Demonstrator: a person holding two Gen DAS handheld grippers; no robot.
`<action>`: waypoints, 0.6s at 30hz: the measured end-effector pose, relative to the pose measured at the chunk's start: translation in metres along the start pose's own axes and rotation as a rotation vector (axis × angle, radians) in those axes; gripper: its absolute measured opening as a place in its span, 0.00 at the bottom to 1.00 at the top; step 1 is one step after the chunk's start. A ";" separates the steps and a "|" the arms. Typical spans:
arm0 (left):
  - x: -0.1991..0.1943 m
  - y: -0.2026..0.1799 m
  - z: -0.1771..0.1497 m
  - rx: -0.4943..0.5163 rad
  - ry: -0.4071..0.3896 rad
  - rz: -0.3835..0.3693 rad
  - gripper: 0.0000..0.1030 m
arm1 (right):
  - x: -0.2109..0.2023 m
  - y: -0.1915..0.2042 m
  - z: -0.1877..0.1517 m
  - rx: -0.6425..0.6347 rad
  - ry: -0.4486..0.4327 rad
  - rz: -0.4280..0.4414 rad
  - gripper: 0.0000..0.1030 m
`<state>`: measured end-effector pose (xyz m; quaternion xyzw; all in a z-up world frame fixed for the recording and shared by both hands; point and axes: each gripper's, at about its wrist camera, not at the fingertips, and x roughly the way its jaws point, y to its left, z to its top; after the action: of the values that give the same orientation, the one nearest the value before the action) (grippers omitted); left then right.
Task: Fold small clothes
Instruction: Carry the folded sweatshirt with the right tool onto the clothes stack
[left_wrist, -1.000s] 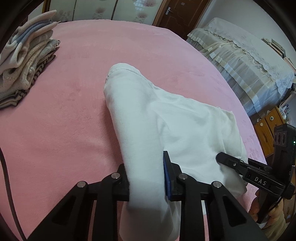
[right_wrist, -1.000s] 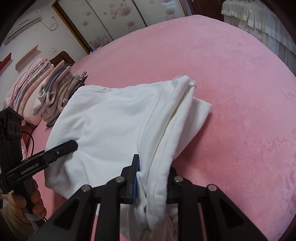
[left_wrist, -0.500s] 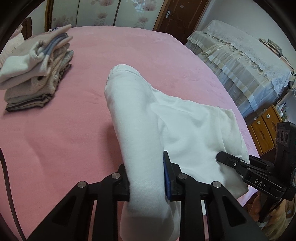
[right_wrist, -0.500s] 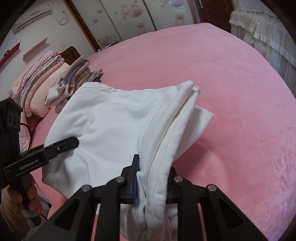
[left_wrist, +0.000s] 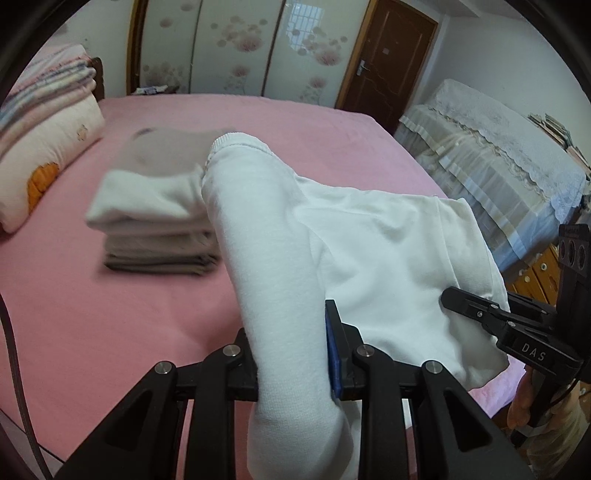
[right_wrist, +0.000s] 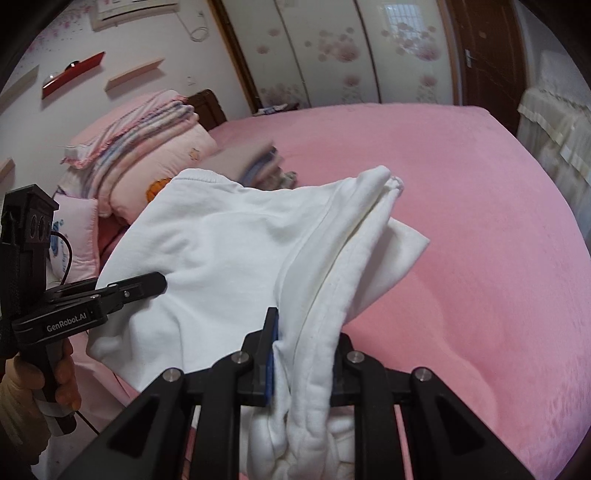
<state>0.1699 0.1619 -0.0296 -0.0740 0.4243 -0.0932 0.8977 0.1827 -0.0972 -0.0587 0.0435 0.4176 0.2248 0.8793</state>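
Both claws clamped on the white garment (left_wrist: 369, 251): left claw (left_wrist: 291, 354) pinches a rolled, sock-like fold of soft knit between narrow jaws, blue pad on the right jaw pressed to the cloth; right claw (right_wrist: 306, 362) grips a bunched, seamed edge the same way, thick hem running between the fingers. Garment hangs stretched between the two, a broad smooth white panel spanning from one claw to the other, ribbed cuff at its far end, clear of the bed (left_wrist: 110, 314) over most of its span. Versus a second ago: both views have risen and tilted up, grip unchanged on each side, cloth shape nearly the same, much more of the room now in frame. The folded stack (left_wrist: 159, 221) sat at the far left edge of the left view before; now it is mid-frame just behind the held fold, motion-blurred. Bed cover is pink, short-pile plush, flat with slight creases. Stack: cream and beige-grey folded layers, squared edges. In the right view a hand (right_wrist: 44, 384) holds the left claw's black handle. Further back: pale pink pillow (left_wrist: 40, 155) with an orange print, striped folded blanket (right_wrist: 147, 125) on top of it. Beyond that: lace-trimmed cover (left_wrist: 491, 147) over furniture on the right, glossy floral wardrobe panels (left_wrist: 229, 48), brown wooden door (left_wrist: 391, 55).
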 end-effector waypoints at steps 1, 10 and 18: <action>-0.006 0.010 0.009 -0.002 -0.008 0.012 0.23 | 0.004 0.011 0.012 -0.010 -0.007 0.011 0.18; -0.044 0.093 0.109 0.029 -0.099 0.144 0.23 | 0.044 0.079 0.118 -0.075 -0.050 0.069 0.18; -0.020 0.158 0.208 0.004 -0.134 0.184 0.24 | 0.098 0.111 0.198 -0.063 -0.104 0.045 0.18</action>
<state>0.3358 0.3310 0.0826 -0.0391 0.3681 -0.0063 0.9289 0.3460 0.0662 0.0288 0.0369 0.3629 0.2548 0.8956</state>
